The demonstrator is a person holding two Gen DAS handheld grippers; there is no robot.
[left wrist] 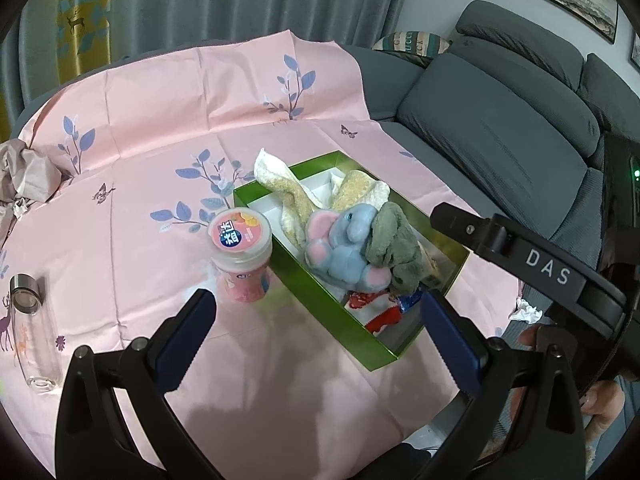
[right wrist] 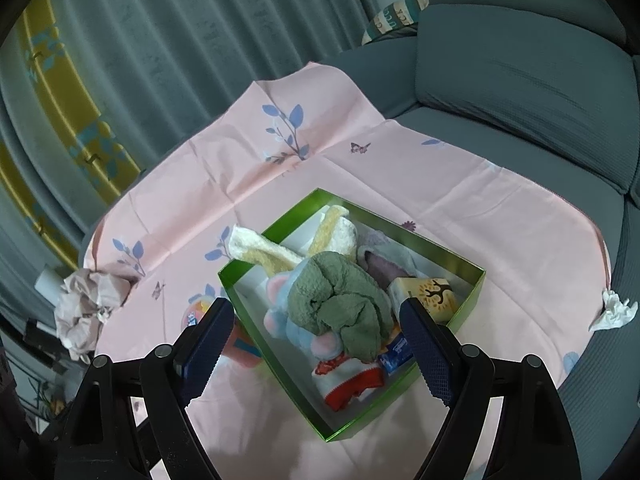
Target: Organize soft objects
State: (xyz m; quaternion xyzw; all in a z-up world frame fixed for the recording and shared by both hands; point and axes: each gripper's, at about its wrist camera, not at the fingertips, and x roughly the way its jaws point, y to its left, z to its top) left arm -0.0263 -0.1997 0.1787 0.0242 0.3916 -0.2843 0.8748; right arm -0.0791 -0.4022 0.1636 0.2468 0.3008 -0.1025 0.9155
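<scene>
Green cardboard box (right wrist: 460, 312) sits on the pink cloth (left wrist: 140, 200), packed with soft things: a grey-green rag (right wrist: 340, 300) draped over a blue and pink plush elephant (left wrist: 344, 244), a cream towel (left wrist: 288, 196) spilling over the far rim, and a red and white sock (right wrist: 352, 380) at the near end. Just beside the box stands a pink jar (left wrist: 242, 256). Left gripper (left wrist: 316, 336) and right gripper (right wrist: 316, 348) both hover wide apart, holding nothing.

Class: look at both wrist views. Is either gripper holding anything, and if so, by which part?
Nothing is held. The left gripper and right gripper both have jaws wide open and empty, above the green box of soft items.
</scene>
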